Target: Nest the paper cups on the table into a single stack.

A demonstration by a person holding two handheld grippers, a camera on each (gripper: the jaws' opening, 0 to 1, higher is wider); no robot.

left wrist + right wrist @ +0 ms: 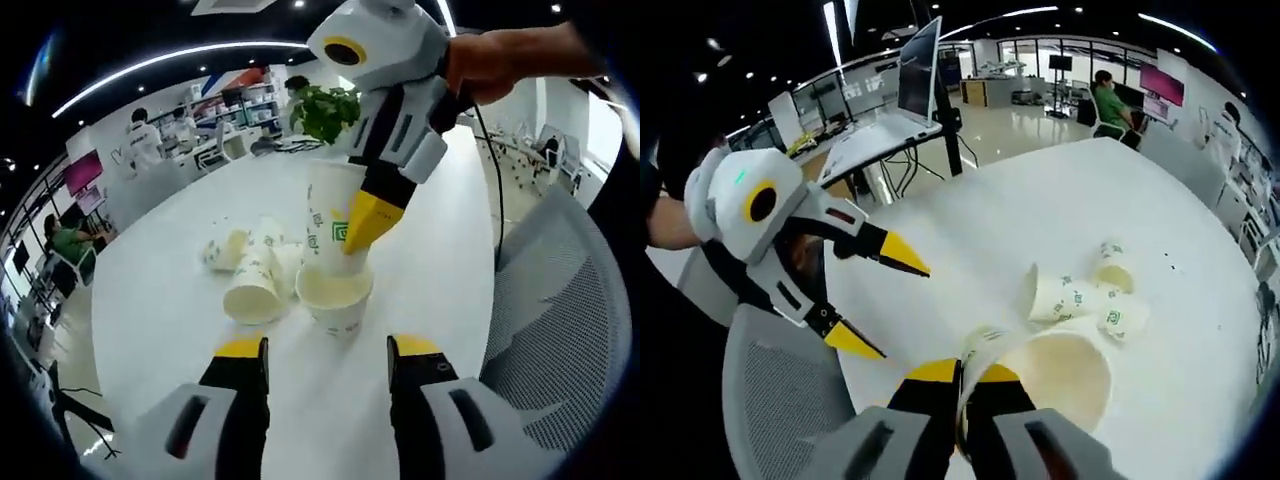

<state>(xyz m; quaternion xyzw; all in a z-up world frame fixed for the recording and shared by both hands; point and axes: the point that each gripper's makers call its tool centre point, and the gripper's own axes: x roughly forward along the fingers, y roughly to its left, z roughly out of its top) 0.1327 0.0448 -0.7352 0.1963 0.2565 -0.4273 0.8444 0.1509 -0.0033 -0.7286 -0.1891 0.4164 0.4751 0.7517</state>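
My right gripper (356,230) comes in from the upper right, shut on the wall of a white paper cup (330,200). That cup is upright, its base dipping into another upright cup (335,295) on the white table (170,300). Several more cups (252,280) lie on their sides just left of them. My left gripper (328,352) is open and holds nothing, just short of the upright cup. In the right gripper view my right gripper (965,385) pinches the cup's rim (980,338), with a cream cup mouth (1060,380) beside it. The open left gripper (905,312) is at the left, and the lying cups (1065,298) are further on.
A grey mesh chair (570,300) stands against the table's edge, also seen as a chair back (770,400) below the left gripper. A potted plant (325,110) sits at the table's far end. A desk with a laptop (915,70) stands beyond the table. People sit at distant desks.
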